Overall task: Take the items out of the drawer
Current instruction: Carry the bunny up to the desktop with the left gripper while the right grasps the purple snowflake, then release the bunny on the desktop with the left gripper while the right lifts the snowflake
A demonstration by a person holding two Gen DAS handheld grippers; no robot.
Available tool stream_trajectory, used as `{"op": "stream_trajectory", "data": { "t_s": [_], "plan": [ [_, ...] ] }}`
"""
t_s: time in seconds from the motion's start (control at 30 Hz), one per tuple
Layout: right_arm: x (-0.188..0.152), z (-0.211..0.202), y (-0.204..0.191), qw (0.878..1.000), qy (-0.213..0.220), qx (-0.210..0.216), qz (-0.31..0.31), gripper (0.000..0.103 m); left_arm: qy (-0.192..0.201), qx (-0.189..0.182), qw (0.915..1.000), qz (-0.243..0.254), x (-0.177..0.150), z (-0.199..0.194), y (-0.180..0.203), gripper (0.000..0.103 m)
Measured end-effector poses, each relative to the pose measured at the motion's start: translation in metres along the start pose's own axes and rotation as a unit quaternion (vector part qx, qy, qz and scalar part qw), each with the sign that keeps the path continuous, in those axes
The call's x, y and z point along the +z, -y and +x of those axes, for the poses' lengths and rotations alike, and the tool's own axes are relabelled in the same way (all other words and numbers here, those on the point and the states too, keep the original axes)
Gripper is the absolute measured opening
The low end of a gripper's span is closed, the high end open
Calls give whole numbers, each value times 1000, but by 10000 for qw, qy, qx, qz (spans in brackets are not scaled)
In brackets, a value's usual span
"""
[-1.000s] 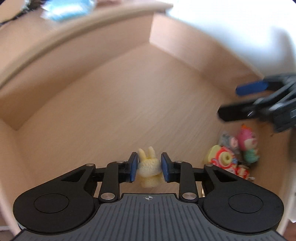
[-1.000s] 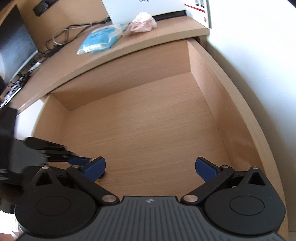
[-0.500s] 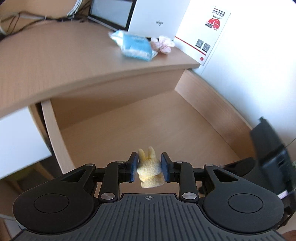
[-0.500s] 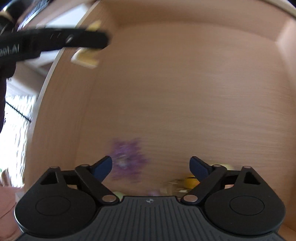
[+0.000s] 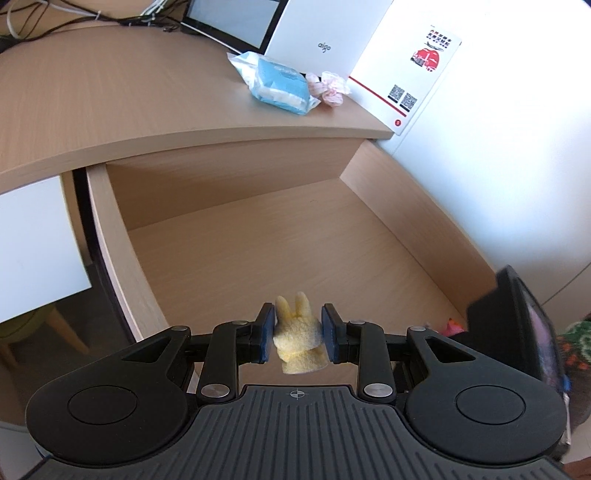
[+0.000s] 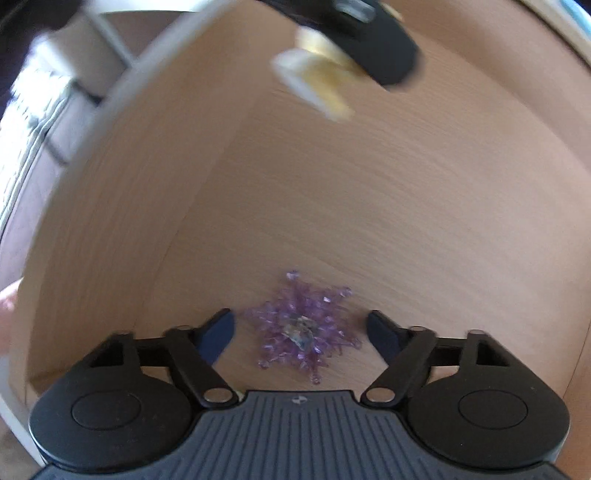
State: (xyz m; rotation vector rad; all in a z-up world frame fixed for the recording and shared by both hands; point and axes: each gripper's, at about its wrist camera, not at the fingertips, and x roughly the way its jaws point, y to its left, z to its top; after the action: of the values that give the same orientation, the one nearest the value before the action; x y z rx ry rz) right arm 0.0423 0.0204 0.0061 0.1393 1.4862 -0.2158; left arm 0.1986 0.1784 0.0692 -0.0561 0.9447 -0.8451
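My left gripper (image 5: 298, 334) is shut on a small yellow fuzzy rabbit toy (image 5: 298, 338), held above the open wooden drawer (image 5: 417, 218). In the right wrist view that toy (image 6: 321, 86) and the left gripper show blurred at the top. My right gripper (image 6: 300, 332) is open, low inside the drawer (image 6: 406, 192). A purple beaded ornament (image 6: 303, 328) lies on the drawer floor between its blue pads. A pink toy (image 5: 455, 326) peeks out at the drawer's near right corner, mostly hidden by the right gripper's body (image 5: 517, 325).
On the desk top (image 5: 110, 92) lie a blue tissue pack (image 5: 280, 83) and a pink wrapper (image 5: 332, 86), with a white box (image 5: 325, 33) and a card with a red picture (image 5: 413, 70) behind. A white wall (image 5: 517, 147) runs along the drawer's right side.
The left gripper has lifted the rabbit toy out of the drawer and pulled back. The right gripper has dropped into the drawer and now straddles the purple ornament.
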Motion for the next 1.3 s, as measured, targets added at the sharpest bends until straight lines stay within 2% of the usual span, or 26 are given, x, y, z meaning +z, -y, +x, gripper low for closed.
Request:
{"op": "stream_trajectory", "data": {
  "t_s": [0.07,0.17,0.33,0.5,0.57,0.7,0.83,0.93,0.97,1.07,1.13,1.23,1.3],
  "plan": [
    [-1,-7,-5,9999,14,-36,-122,54,-25,4,10000,11,-1,1,3,31],
    [-8,-17,-5,9987,272,-340,-251,54,-73,57,9999,47,-3,1,8,31],
    [-26,-43,26,9973,652,-185,298,54,-319,185,9991,190,-6,7,23,31],
    [-51,-82,73,9868,1268,-198,986,54,-475,181,9980,379,2,14,45,31],
    [-61,-99,93,9792,1570,-163,1272,54,-337,201,9987,339,18,12,50,31],
    [-75,-123,129,9618,2110,-54,1742,54,485,365,9977,-298,76,4,39,31],
    [-94,-119,129,9489,2437,30,2006,54,1128,958,9880,-439,144,21,21,31],
    [-98,-116,140,9425,2554,153,2149,54,1167,1466,9799,-678,177,44,4,31],
    [-118,-109,136,9410,2586,185,2176,54,1047,1522,9803,-700,182,52,-1,31],
    [-127,-103,145,9390,2628,204,2211,54,647,1665,9812,-727,187,77,-10,31],
    [-130,-102,151,9388,2611,175,2238,54,633,1857,9779,-729,181,83,-12,31],
    [-129,-104,157,9372,2606,158,2313,54,875,1761,9778,-724,174,77,-19,31],
    [-125,-106,162,9353,2624,154,2368,54,1268,1646,9749,-798,170,62,-22,31]
  ]
}}
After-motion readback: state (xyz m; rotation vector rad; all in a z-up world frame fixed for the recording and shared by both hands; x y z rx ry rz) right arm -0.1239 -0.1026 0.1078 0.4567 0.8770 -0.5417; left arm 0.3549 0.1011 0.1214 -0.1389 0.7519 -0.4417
